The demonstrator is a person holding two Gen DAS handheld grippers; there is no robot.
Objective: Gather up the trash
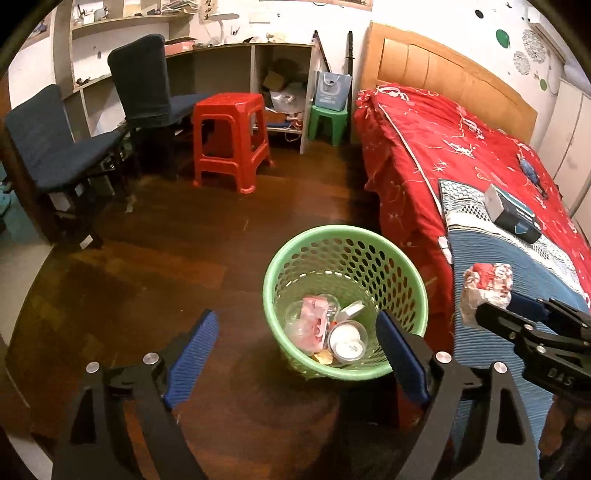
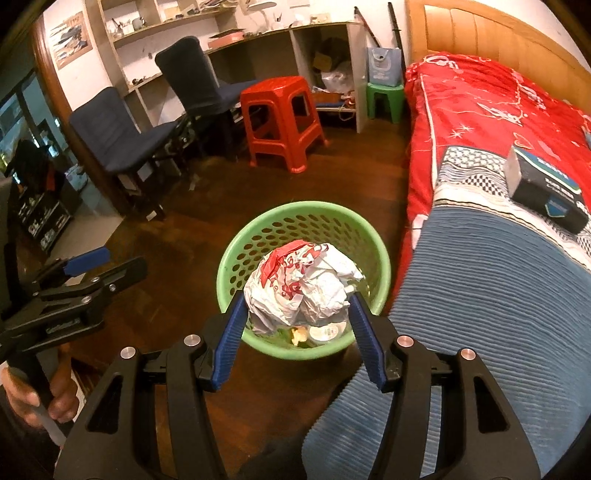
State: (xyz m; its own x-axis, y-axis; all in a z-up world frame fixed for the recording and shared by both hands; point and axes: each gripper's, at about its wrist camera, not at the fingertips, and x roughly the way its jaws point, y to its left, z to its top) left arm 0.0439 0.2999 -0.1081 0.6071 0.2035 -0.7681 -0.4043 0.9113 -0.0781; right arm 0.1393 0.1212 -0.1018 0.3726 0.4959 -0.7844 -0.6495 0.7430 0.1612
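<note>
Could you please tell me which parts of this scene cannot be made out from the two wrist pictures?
- Bottom of the green basket: in the right wrist view the crumpled wrapper, held in the right claw, covers most of the trash.
- Basket's near rim: in the left wrist view a finger of the open left claw hides it.
- Print on the dark box: too small in both views.
- Shelf items: too small.

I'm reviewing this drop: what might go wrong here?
1. The crumpled wrapper is wide next to the basket mouth; in the left view it sits toward the bed side, so released now it might miss.
2. The left gripper hangs open over the basket and could get bumped by the right gripper.
</note>
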